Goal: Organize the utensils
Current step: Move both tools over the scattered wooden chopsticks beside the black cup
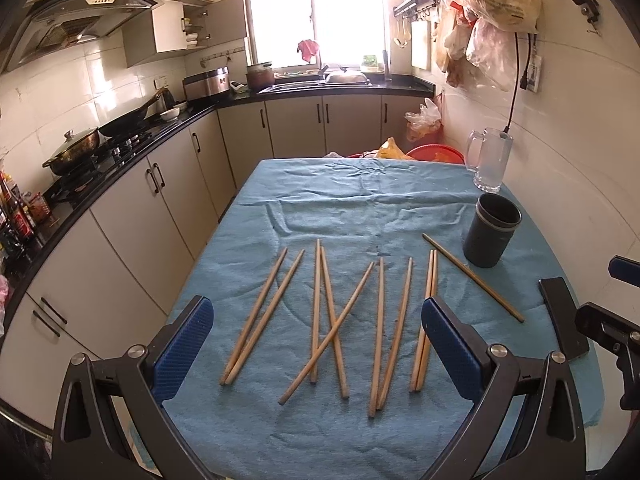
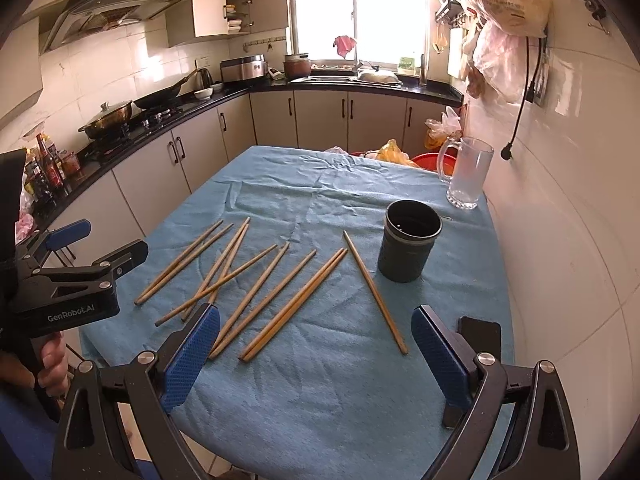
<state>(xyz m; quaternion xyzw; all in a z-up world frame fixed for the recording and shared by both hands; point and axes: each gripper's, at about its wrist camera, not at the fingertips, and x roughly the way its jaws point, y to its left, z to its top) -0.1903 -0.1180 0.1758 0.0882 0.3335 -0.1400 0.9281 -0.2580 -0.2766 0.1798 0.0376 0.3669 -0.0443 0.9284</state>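
Several wooden chopsticks (image 1: 332,320) lie scattered on a blue cloth-covered table (image 1: 352,200); they also show in the right wrist view (image 2: 256,280). One chopstick (image 1: 474,278) lies apart, slanted, beside a dark round holder cup (image 1: 492,236), which stands upright and looks empty in the right wrist view (image 2: 410,246). My left gripper (image 1: 318,352) is open and empty above the near chopstick ends. My right gripper (image 2: 316,358) is open and empty near the table's front edge; the single chopstick (image 2: 376,292) lies just ahead of it.
A clear glass mug (image 1: 490,160) stands at the far right corner, also in the right wrist view (image 2: 468,174). A black phone (image 2: 480,332) lies by my right finger. Kitchen counters (image 1: 120,148) run along the left; a tiled wall is at the right.
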